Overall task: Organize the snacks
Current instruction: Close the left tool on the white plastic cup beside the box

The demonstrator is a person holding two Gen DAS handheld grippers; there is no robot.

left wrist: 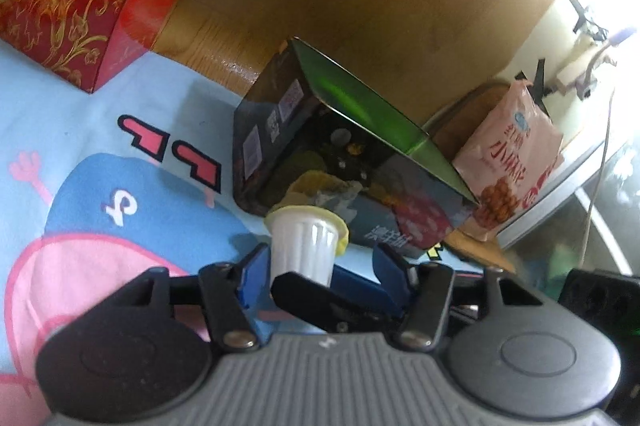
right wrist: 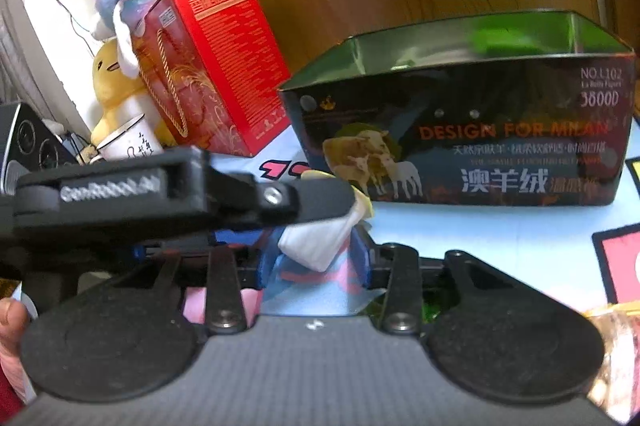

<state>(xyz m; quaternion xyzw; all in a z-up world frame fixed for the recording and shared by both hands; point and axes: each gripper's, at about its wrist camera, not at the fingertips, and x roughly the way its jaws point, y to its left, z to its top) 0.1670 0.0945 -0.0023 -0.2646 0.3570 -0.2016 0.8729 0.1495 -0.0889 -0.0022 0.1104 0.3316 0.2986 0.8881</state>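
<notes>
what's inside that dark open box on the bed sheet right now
Only the dark box's shiny green inner walls show through its open top. Its floor is hidden behind the front wall, so any snacks inside cannot be seen. The jelly cup is outside, in front.
</notes>
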